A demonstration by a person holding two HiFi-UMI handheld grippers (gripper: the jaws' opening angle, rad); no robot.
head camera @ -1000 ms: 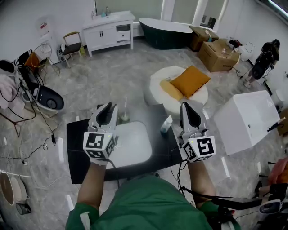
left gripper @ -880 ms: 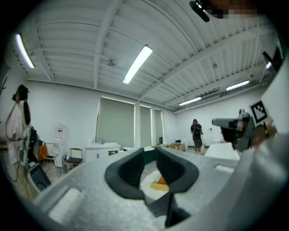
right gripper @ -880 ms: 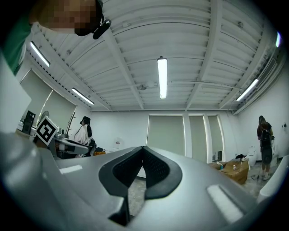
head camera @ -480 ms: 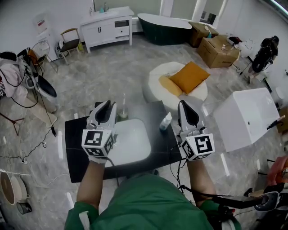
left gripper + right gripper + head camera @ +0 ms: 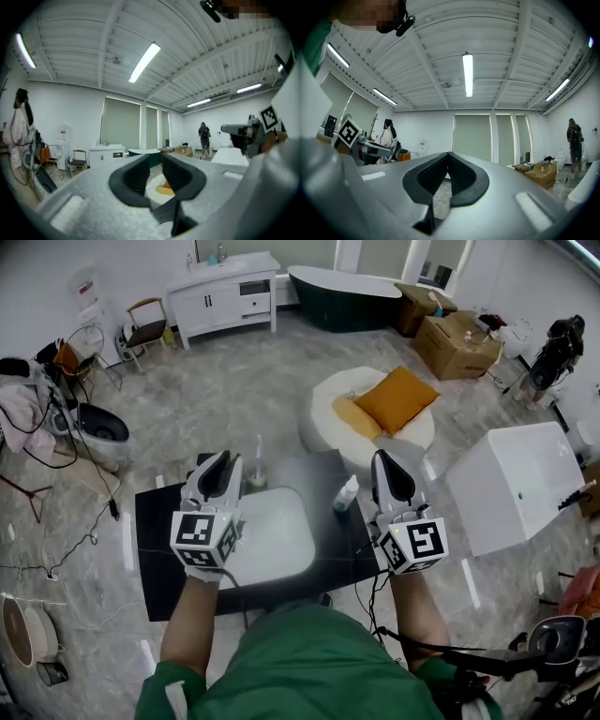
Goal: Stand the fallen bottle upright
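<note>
The left gripper (image 5: 221, 465) hovers over the black table (image 5: 159, 549), jaws slightly apart, nothing between them. The right gripper (image 5: 386, 461) is pinched shut and empty. The bottle (image 5: 346, 494) sits on the table between the white basin (image 5: 272, 540) and the right gripper, just beside it, untouched.

Two grippers up front: left gripper (image 5: 220, 459), right gripper (image 5: 383, 457). One small bottle (image 5: 346, 494). One clear cup (image 5: 257, 480), one stick in it. One black table (image 5: 159, 549), one white basin (image 5: 277, 540). Further out, one round pouf (image 5: 326, 396) carrying two cushions: orange cushion (image 5: 394, 402), yellow cushion (image 5: 354, 425). One dark bathtub (image 5: 342, 298), one white vanity (image 5: 225, 298), one chair (image 5: 148, 329). Two cardboard boxes: big box (image 5: 457, 352), small box (image 5: 412, 313).
</note>
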